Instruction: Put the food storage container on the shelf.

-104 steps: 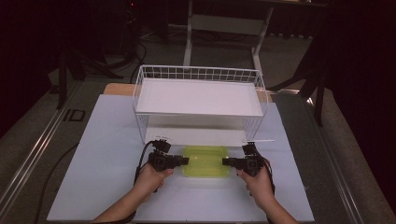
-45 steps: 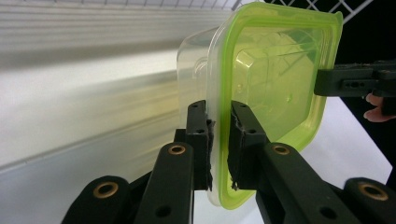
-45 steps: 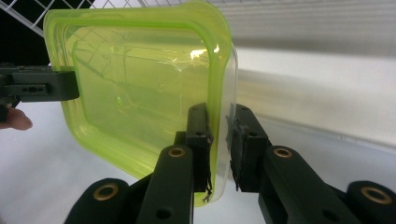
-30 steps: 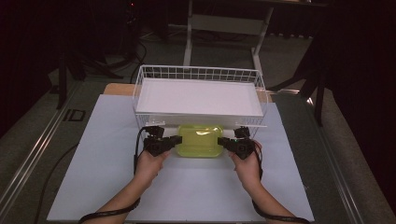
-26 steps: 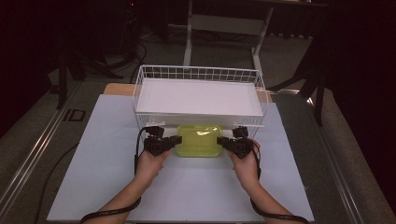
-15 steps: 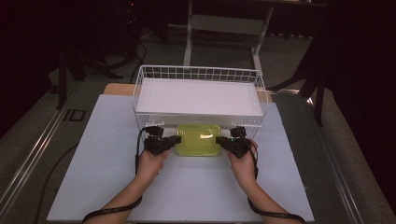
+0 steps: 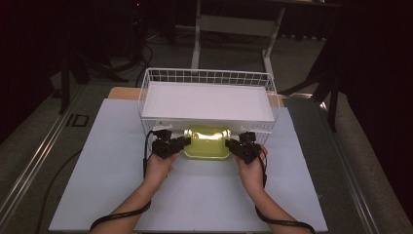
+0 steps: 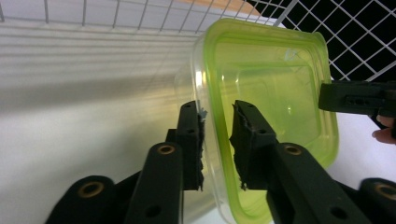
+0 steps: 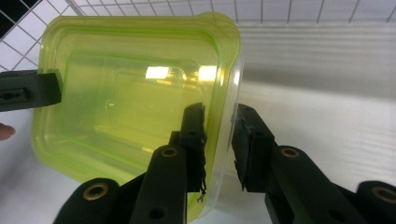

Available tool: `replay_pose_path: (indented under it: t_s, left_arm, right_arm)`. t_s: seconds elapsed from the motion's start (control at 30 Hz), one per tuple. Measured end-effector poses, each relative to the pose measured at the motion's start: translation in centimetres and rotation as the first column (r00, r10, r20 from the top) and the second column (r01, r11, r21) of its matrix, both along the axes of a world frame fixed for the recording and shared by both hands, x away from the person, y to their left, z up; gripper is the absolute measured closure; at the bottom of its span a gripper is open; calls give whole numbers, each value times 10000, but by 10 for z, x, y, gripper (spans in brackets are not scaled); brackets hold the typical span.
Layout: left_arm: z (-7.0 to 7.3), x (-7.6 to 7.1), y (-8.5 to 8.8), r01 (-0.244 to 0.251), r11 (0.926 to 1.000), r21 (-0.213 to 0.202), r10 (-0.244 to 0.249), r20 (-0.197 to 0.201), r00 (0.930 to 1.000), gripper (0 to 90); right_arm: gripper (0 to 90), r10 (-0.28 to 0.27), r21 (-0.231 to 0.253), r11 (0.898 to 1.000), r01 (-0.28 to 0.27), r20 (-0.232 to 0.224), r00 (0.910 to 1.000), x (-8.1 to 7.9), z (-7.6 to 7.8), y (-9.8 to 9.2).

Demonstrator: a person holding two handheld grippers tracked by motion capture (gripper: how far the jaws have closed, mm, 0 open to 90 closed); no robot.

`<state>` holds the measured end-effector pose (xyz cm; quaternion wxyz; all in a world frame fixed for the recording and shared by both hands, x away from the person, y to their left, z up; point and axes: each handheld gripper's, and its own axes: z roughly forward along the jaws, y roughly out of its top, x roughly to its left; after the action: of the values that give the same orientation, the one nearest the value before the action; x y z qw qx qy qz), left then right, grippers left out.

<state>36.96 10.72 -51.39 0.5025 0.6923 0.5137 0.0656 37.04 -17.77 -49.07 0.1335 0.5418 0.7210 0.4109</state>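
A clear container with a yellow-green lid [image 7: 207,141] hangs between my two grippers at the front of the white wire basket [image 7: 207,77]. My left gripper [image 7: 182,142] is shut on its left rim; up close, its jaws [image 8: 217,135] pinch the lid edge and wall of the container [image 8: 271,98]. My right gripper [image 7: 233,144] is shut on the right rim, its jaws [image 9: 219,140] clamped over the edge of the container [image 9: 126,102]. Each gripper view shows the opposite gripper's jaw [image 8: 359,98] [image 9: 28,89] on the far rim. The container's far edge sits under the basket's front edge.
A white board [image 7: 207,102] fills the basket's upper level. The basket stands at the back of a white sheet [image 7: 195,195] that covers the table. Dark floor, cables and a table frame [image 7: 234,24] lie beyond. Wire mesh [image 8: 359,42] is close behind the container.
Both grippers have carried the container forward from the middle of the sheet to the basket's front; in the last second it crept a little farther in.
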Motion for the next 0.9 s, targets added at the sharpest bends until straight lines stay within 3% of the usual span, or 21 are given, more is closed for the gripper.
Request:
replay_pose_path:
  t_s: [0.13,0.27,0.33,0.47,0.6,0.7,0.73,0.8,0.87,0.9]
  left_arm:
    - [-4,3,0,11,10000,-6,-11,26,10000,689]
    - [-3,6,-3,-143,9985,530,122,388,9992,610]
    - [-5,8,-4,-281,9977,609,264,283,9992,574]
    - [-7,9,-2,-373,9983,446,360,295,9989,554]
    - [-5,8,-1,-243,9990,381,234,247,9994,454]
    - [-3,6,0,-244,9995,180,240,233,9994,391]
    - [-2,4,3,235,9997,-103,-233,176,9996,345]
    - [-1,1,5,597,9976,-363,-587,266,9979,298]
    - [0,0,6,636,9974,-339,-628,251,9977,271]
    - [2,-2,8,588,9981,-166,-580,447,9973,259]
  right_arm:
    - [705,13,-65,10000,-12,136,9999,3,-3,0]
    - [645,-71,24,10000,70,241,9997,6,-6,2]
    - [639,-135,-230,9996,145,397,9991,8,-7,3]
    - [630,-192,-497,9985,224,644,9977,8,-8,7]
    - [552,-144,-594,9980,195,845,9963,6,-6,8]
    - [543,-10,-667,9977,75,966,9953,5,-5,8]
    - [541,47,-700,9975,30,1085,9941,2,-3,9]
    - [526,153,-661,9978,-82,1079,9940,-2,-3,10]
    - [529,251,-661,9977,-178,1116,9934,-5,-3,12]
    - [527,300,-754,9969,-213,1174,9926,-7,-3,13]
